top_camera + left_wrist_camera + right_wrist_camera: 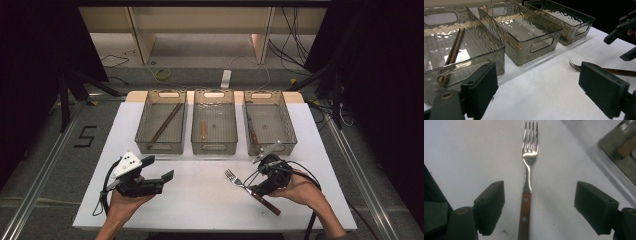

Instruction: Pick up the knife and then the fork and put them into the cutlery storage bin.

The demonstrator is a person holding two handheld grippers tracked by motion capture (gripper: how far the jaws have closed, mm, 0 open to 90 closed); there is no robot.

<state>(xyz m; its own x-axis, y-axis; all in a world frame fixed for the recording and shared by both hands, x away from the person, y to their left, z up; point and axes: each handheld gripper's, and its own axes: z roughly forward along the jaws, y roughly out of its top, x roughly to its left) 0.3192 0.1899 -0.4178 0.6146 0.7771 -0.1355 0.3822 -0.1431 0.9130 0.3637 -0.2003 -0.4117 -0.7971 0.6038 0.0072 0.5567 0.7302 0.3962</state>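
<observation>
A fork [231, 176] with a wooden handle lies on the white table [200, 200], tines toward the far left. My right gripper [252, 186] is open and hangs over it. In the right gripper view the fork [529, 170] runs up the middle between the two jaws of the right gripper [540, 196], and neither jaw touches it. My left gripper [159, 168] is held open above the table's left front with nothing in it. The left gripper view looks past the left gripper [539, 82] at the fork's tines [575, 66].
Three clear trays stand in a row at the back. The left tray [161, 148] holds brown chopsticks [165, 122]; the middle tray [214, 148] and the right tray [289, 125] each hold a wooden-handled utensil. Cables lie on the floor beyond the table.
</observation>
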